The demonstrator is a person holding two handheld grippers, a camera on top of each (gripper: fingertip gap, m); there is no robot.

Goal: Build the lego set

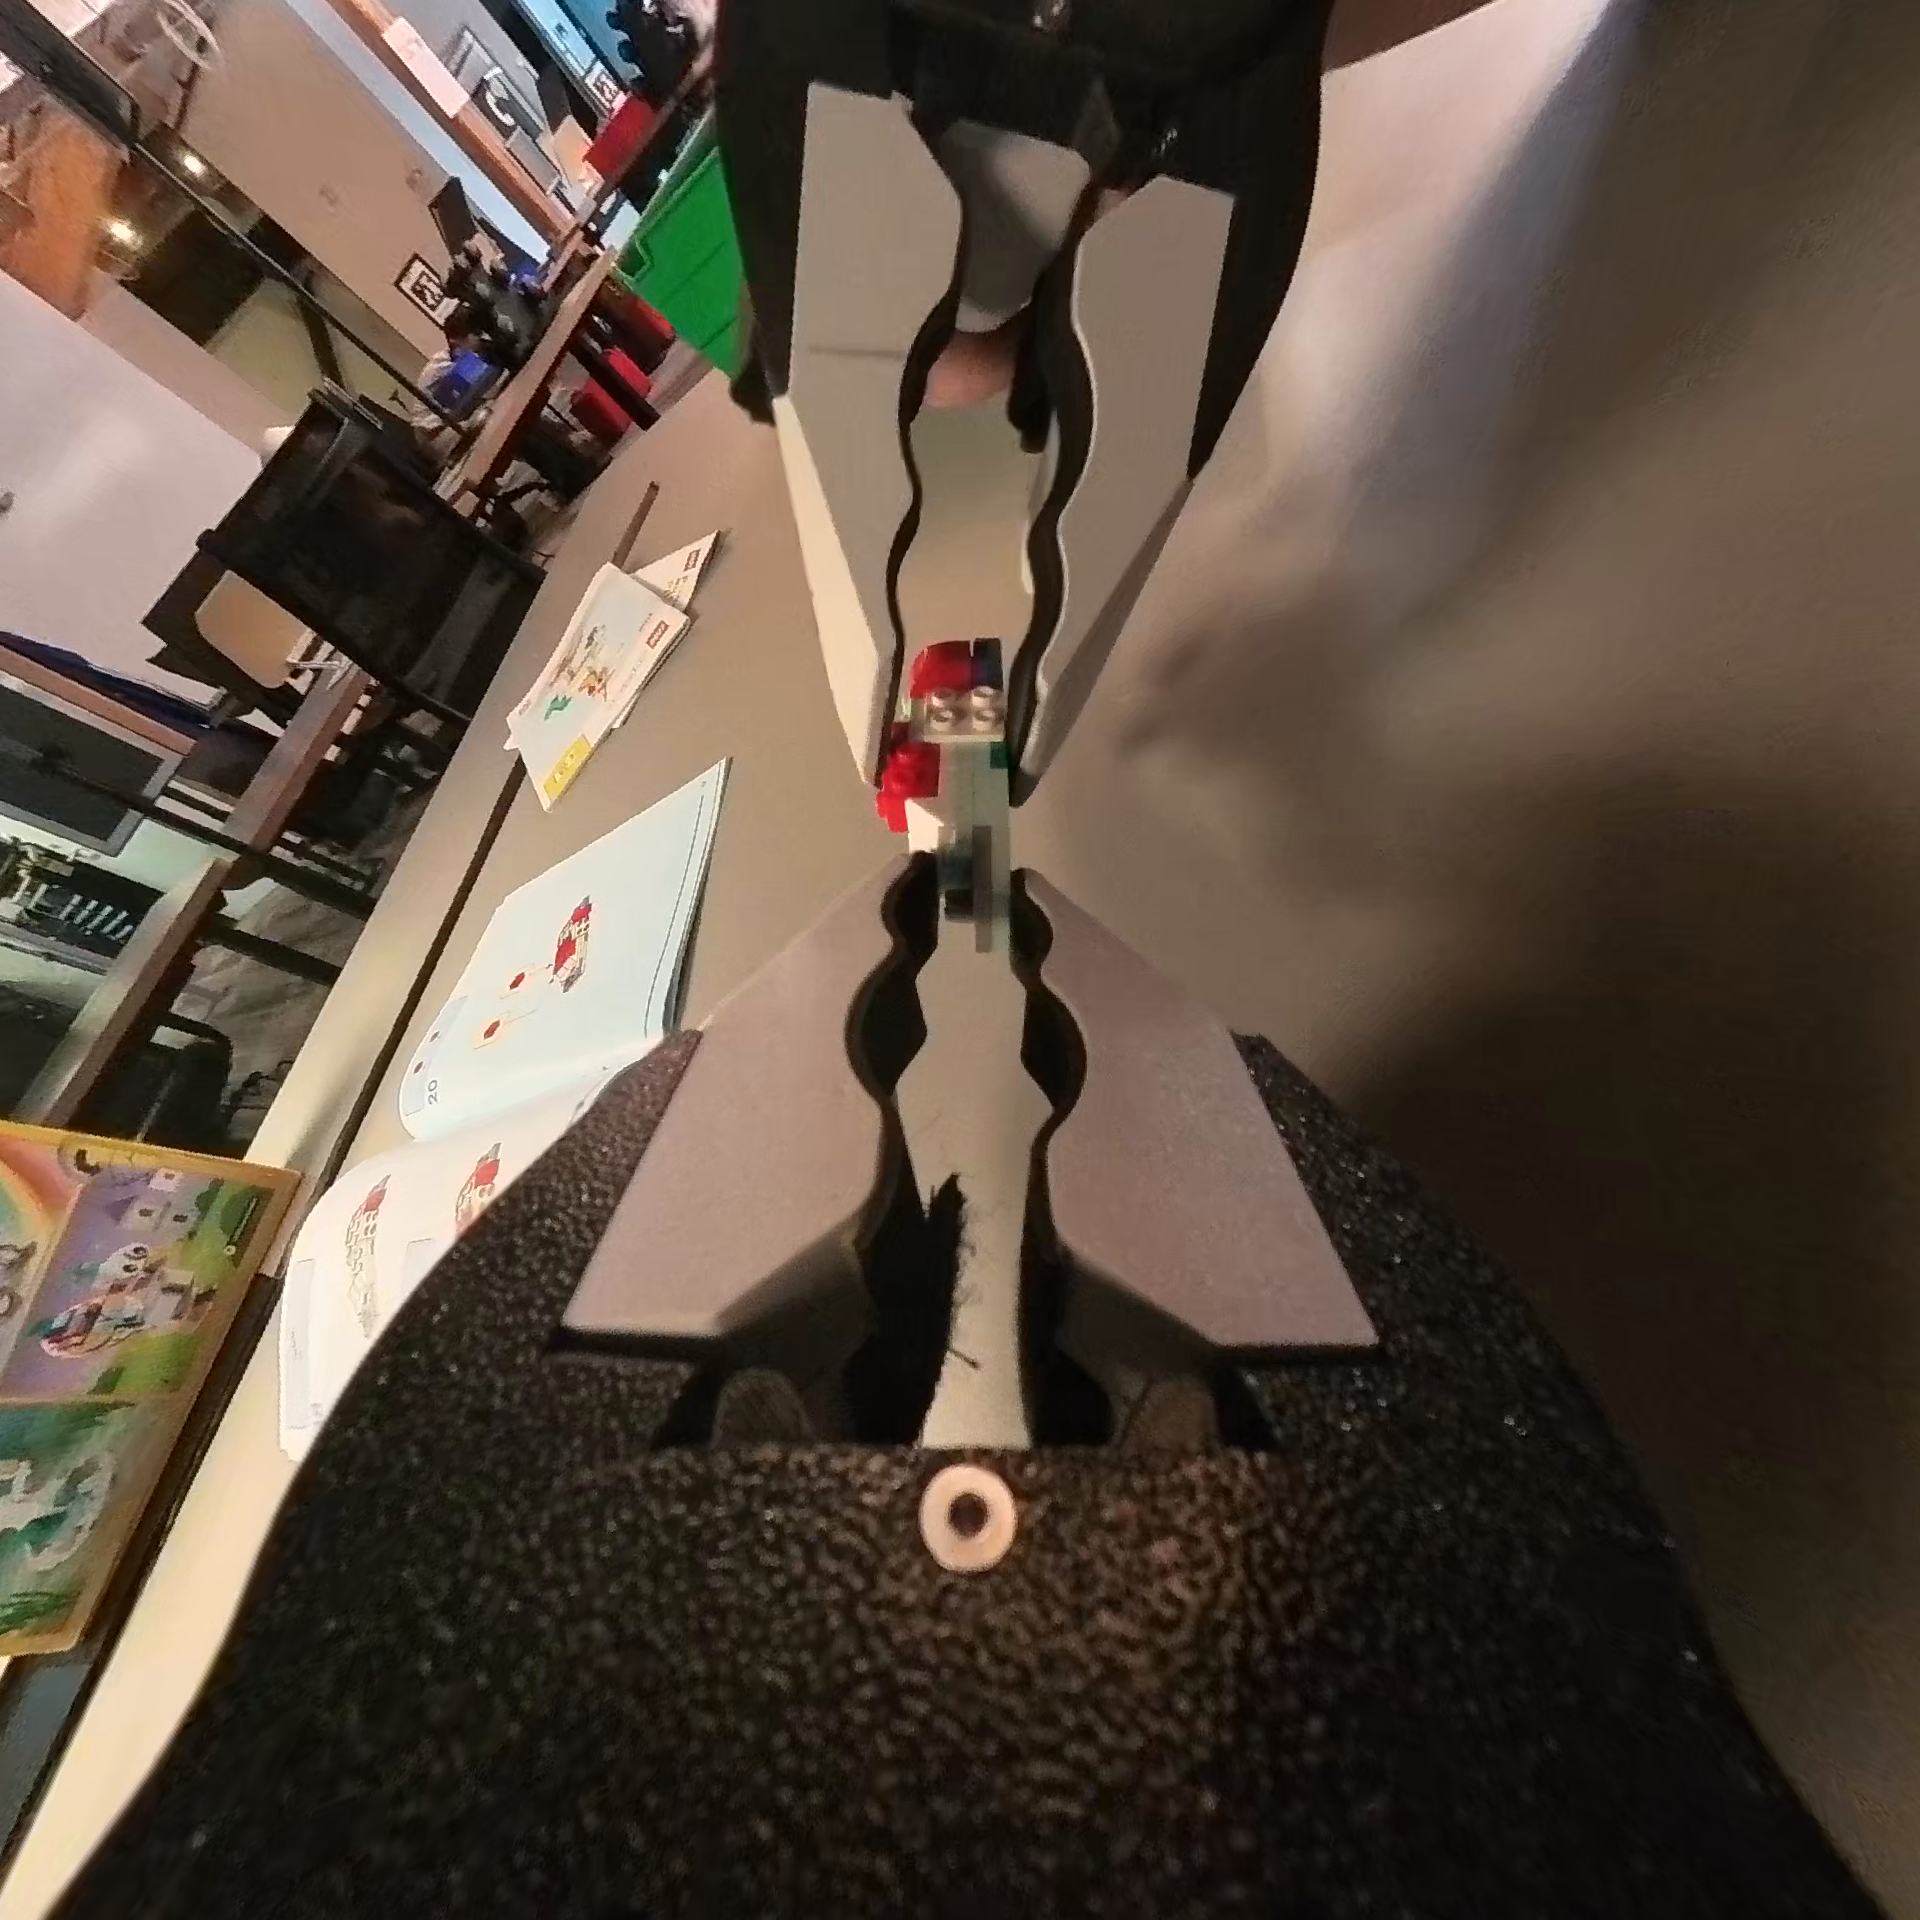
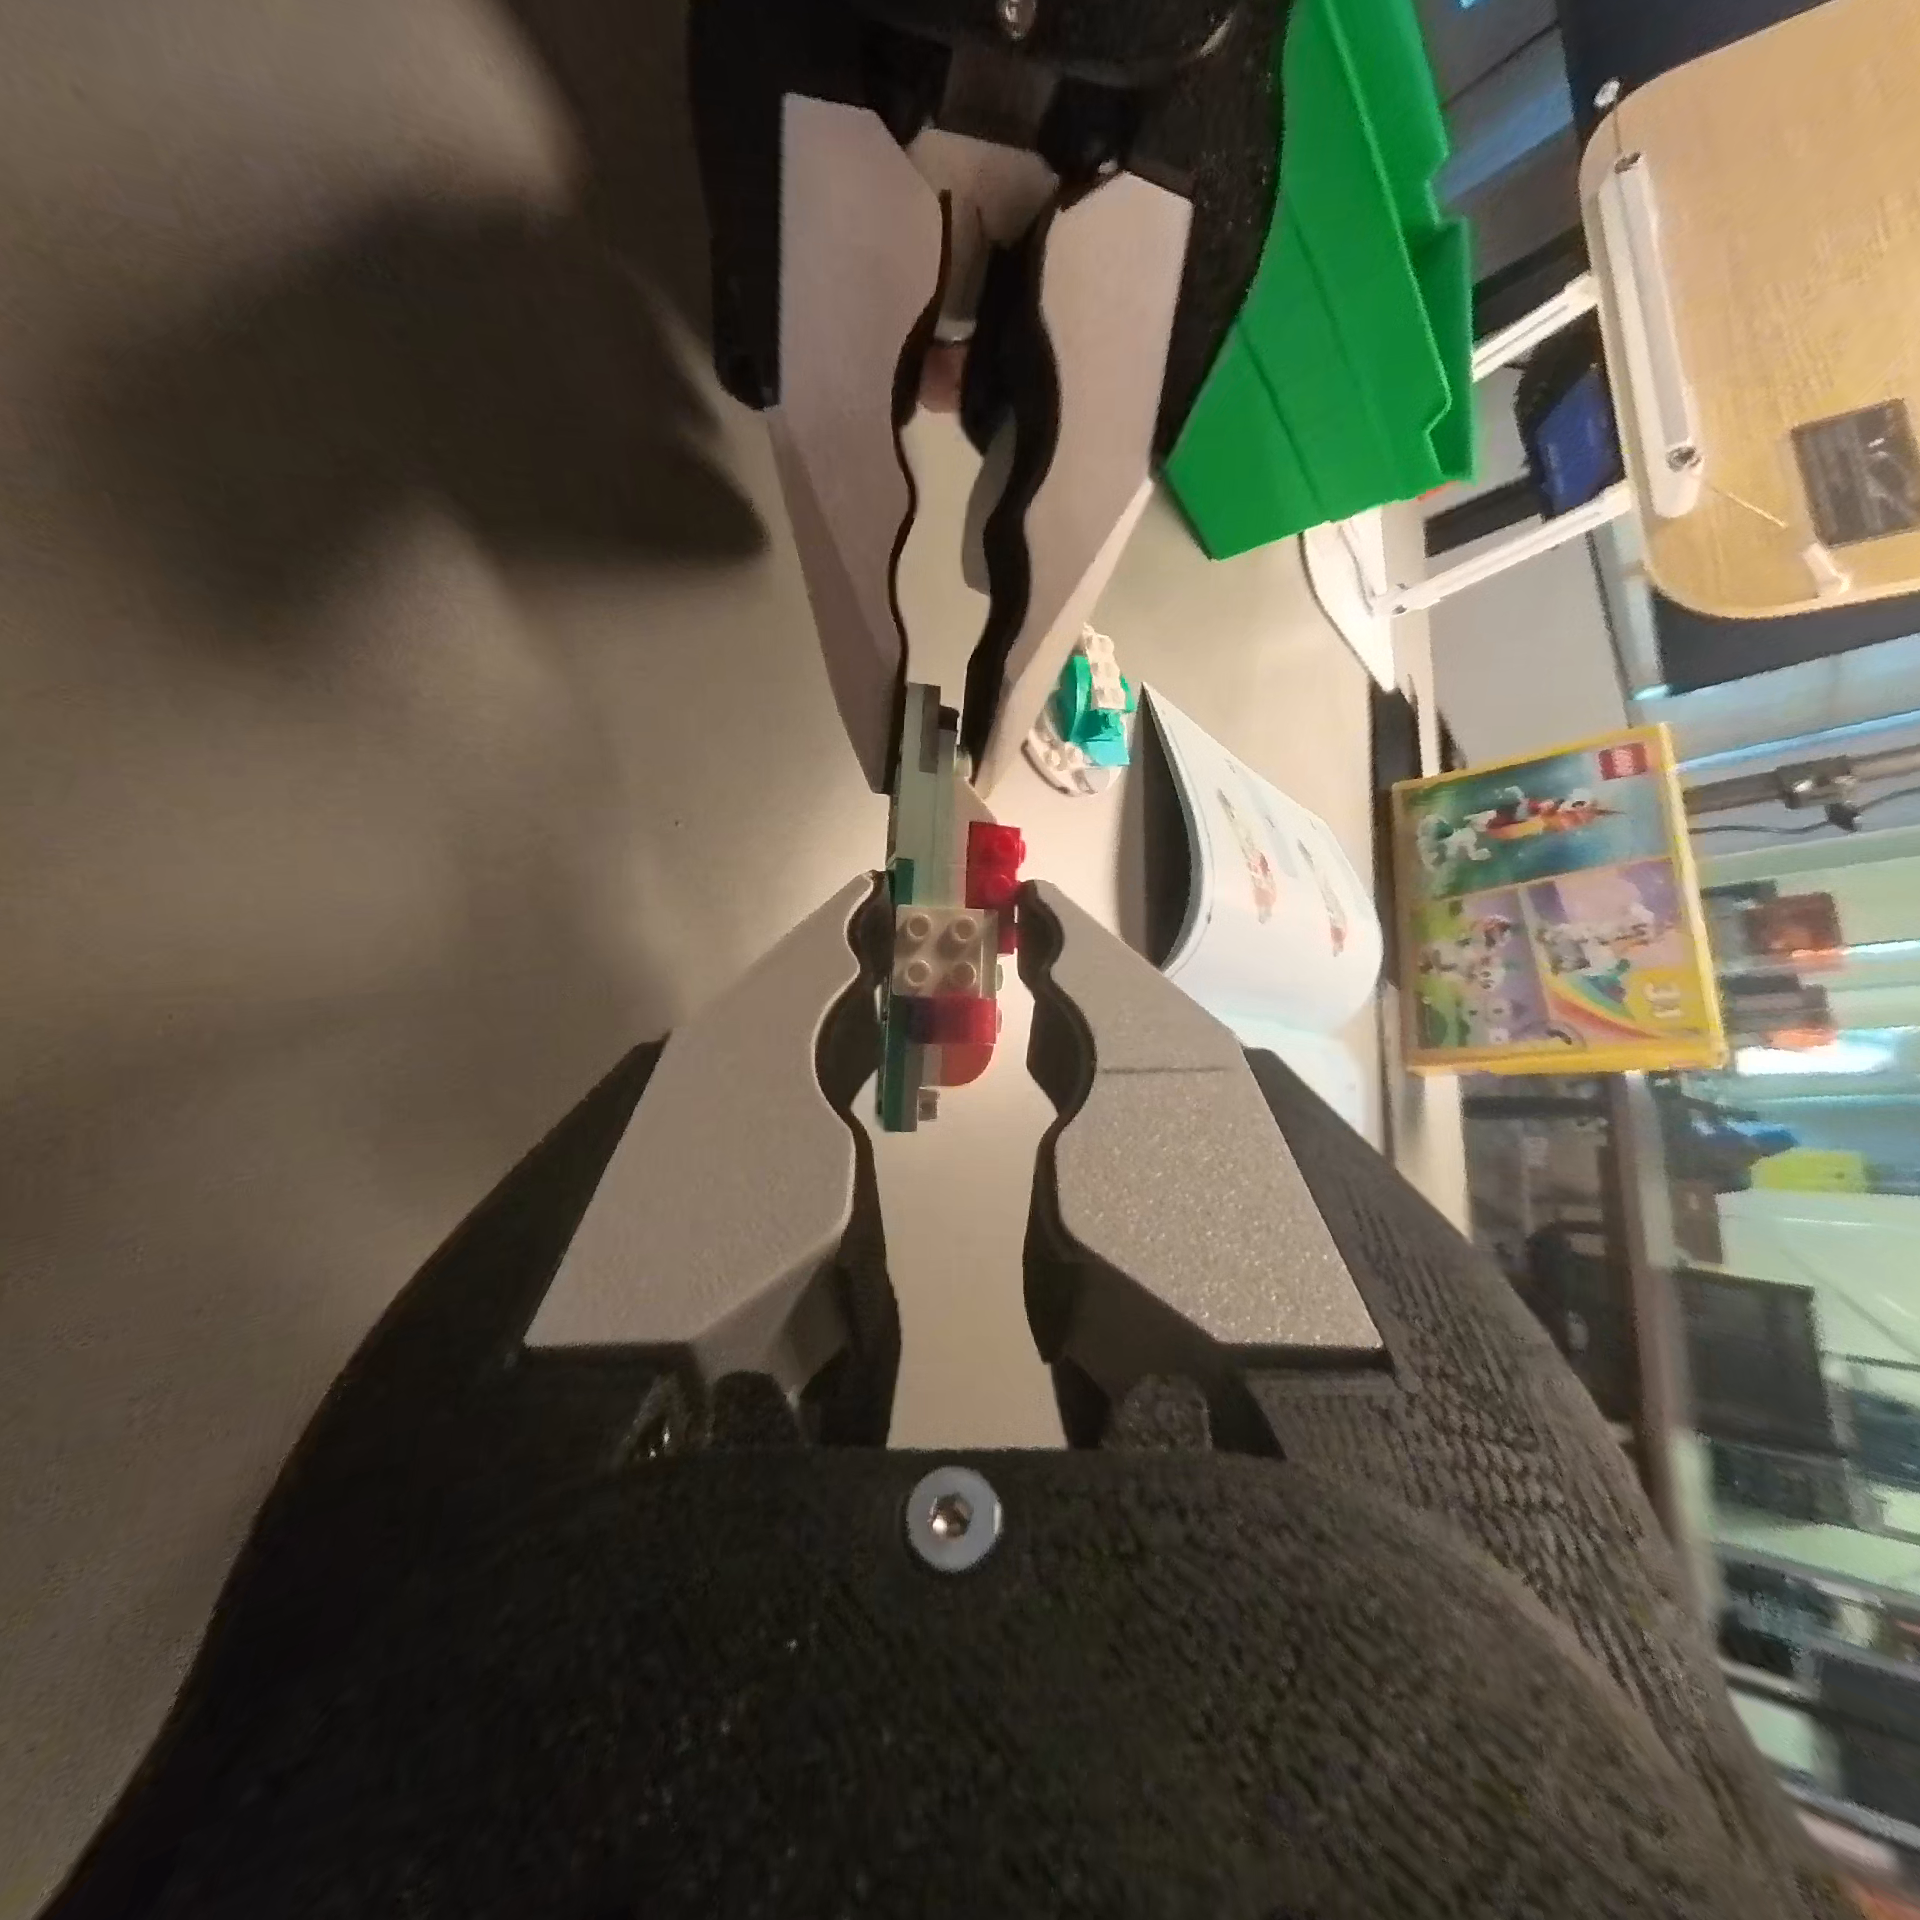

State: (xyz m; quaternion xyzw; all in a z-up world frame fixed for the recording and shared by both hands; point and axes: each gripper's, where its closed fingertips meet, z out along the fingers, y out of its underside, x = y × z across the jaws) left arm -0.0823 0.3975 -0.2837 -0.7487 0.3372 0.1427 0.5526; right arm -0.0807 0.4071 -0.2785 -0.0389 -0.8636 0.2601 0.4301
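Facing each other tip to tip at frame centre, the two hand-held grippers shared one small lego build. The left hand-held gripper [image 1: 961,883], rising from the bottom of its own view, was clenched on the build's [image 1: 961,769] thin grey plate edge. The right hand-held gripper [image 1: 951,774] came down from the top of that view with the red and clear bricks between its fingertips.

From the right wrist view, the right hand-held gripper [image 2: 940,899] grasped the build [image 2: 940,935] around its white studded brick and red pieces, while the left hand-held gripper [image 2: 930,769] at the top pinched the plate's far end. The build hung above the grey worktop [image 2: 364,831], not resting on it.

Further out, an open booklet [image 1: 582,966] lay left of centre in the left view, with a second booklet [image 1: 603,675] beyond it and the set's box [image 1: 114,1371] at lower left. A small teal and white model [image 2: 1086,707] sat on the worktop right of centre, near a green bin [image 2: 1340,312] at upper right.
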